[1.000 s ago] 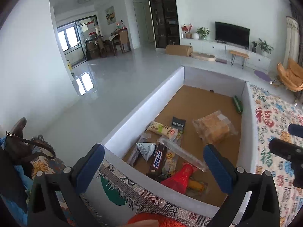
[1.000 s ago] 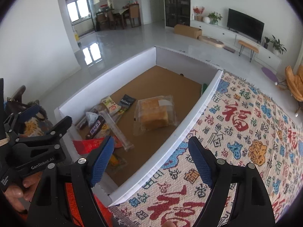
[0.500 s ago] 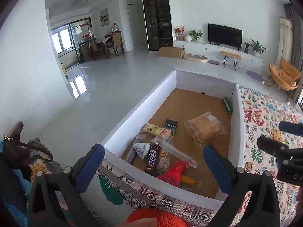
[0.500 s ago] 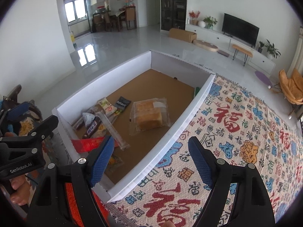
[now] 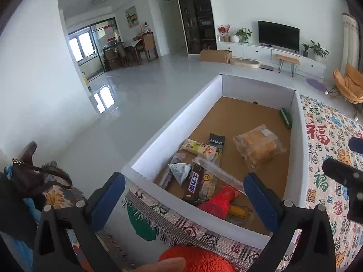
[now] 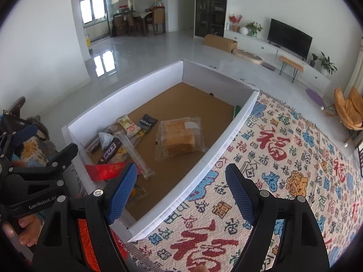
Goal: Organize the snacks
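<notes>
Hovering above white box [image 5: 301,149]: left gripper [image 5: 185,198] and right gripper [image 6: 181,189], both spread wide, empty. Snacks [image 6: 127,145] piled at box's near end; bread pack [image 6: 179,136] mid-floor, apart.

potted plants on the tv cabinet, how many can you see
3 in the left wrist view. One leafy plant stands left of the tv, and two plants stand at the right end. The red flowers are not counted; others may be hidden.
</notes>
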A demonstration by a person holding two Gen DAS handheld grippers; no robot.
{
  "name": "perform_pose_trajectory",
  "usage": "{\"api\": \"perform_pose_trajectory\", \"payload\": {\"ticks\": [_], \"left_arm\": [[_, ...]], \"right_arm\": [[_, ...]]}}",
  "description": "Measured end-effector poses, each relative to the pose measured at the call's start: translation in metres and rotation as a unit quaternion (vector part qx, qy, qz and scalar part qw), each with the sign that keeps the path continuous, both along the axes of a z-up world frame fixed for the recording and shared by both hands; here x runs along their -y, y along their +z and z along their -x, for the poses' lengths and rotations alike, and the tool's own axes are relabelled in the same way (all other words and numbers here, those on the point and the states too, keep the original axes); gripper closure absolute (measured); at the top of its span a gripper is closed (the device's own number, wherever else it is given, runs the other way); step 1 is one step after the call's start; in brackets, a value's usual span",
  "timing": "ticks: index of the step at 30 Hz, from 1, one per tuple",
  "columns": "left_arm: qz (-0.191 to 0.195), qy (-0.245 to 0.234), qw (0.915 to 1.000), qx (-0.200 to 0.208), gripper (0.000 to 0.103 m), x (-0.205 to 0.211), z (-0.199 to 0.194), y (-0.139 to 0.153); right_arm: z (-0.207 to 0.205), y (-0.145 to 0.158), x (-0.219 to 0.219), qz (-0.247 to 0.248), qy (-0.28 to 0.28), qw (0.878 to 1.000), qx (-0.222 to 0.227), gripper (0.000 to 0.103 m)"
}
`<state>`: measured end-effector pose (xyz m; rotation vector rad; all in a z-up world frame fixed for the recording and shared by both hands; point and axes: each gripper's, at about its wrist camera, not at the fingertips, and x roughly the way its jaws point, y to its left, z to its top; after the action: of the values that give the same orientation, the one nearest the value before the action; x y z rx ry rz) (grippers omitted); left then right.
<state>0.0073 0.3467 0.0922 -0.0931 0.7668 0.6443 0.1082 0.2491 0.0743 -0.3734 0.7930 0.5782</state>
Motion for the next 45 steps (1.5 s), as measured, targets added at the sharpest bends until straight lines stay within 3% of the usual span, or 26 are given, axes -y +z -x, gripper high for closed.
{"api": "perform_pose_trajectory", "payload": {"ticks": [45], "left_arm": [[0.017, 0.000, 0.9998, 0.009, 0.000, -0.005, 0.003, 0.001]], "right_arm": [[0.004, -0.006, -0.012, 0.008, 0.018, 1.000, -0.006, 0.020]]}}
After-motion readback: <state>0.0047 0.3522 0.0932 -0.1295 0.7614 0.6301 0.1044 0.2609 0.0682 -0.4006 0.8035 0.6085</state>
